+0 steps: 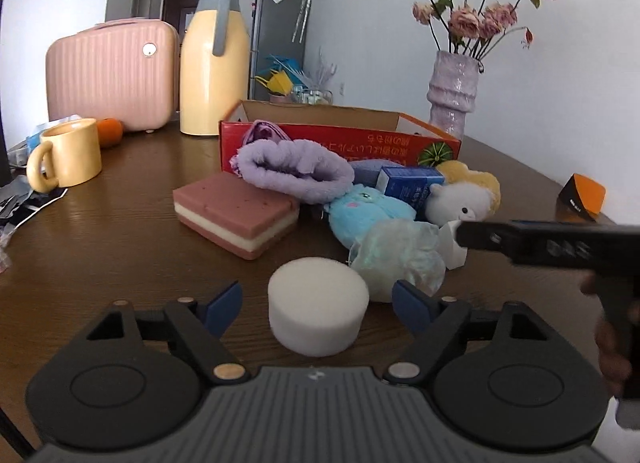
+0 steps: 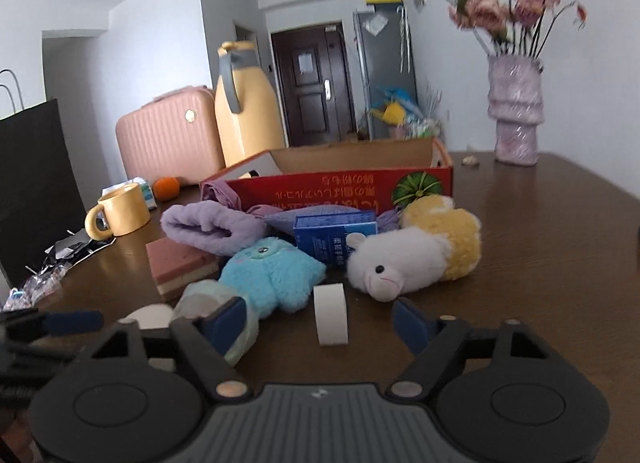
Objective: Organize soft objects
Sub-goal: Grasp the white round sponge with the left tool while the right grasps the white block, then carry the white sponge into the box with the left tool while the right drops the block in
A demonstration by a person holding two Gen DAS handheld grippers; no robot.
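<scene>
While both grippers gape empty, left gripper (image 1: pixel 318 303) (straddling white sponge (image 1: pixel 318 309)) risks nudging mesh puff (image 1: pixel 400 259) at 2 o'clock.

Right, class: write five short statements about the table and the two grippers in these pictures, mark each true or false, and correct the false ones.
1. The left gripper is open, its fingers either side of the white round sponge. True.
2. The right gripper is shut on the blue plush toy. False: it is open and holds nothing.
3. The white roll stands on its edge. True.
4. The yellow mug lies inside the red cardboard box. False: it stands on the table, left of the box.
5. The purple fluffy cloth rests partly on the pink layered sponge. True.
</scene>
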